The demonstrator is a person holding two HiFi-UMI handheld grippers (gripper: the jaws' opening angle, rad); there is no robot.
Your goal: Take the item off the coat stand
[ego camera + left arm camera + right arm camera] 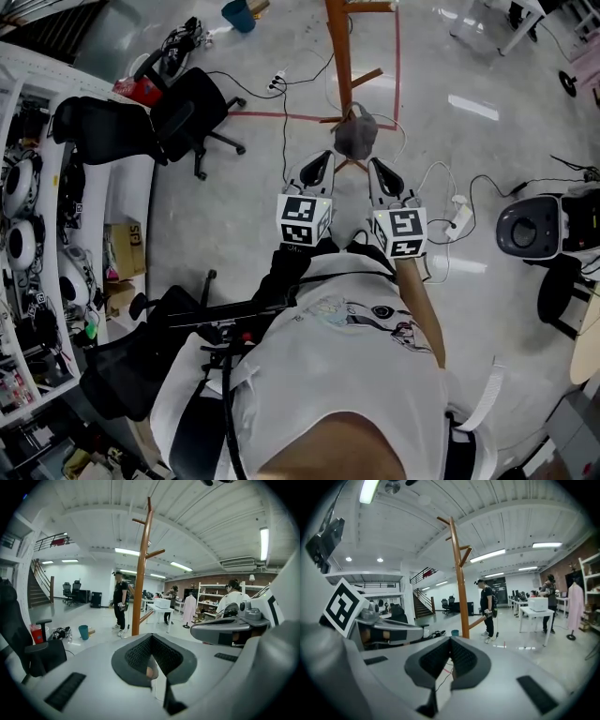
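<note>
— Where are your hands sitting rn?
— I'm holding both out in front of my chest, side by side, close but not touching. My left gripper (319, 165) and right gripper (380, 172) are both pointing fwd and a bit down, w/ the marker cubes (304, 220) facing up at me. My right forearm (424, 302) is running straight back to my body.
— Jaws?
— Both pairs are pressing together w/ nothing btwn them. Each gripper view is showing the pads (136, 656) meeting at the tips.
— And the item?
— The grey item (355, 134) is sitting low against the coat stand (339, 56), near its foot, just ahead of the jaw tips and btwn the two. Can't tell if it's hanging on a peg or resting on the floor (487, 187). In both gripper views the stand's pole is rising straight ahead, beyond the jaws.
</note>
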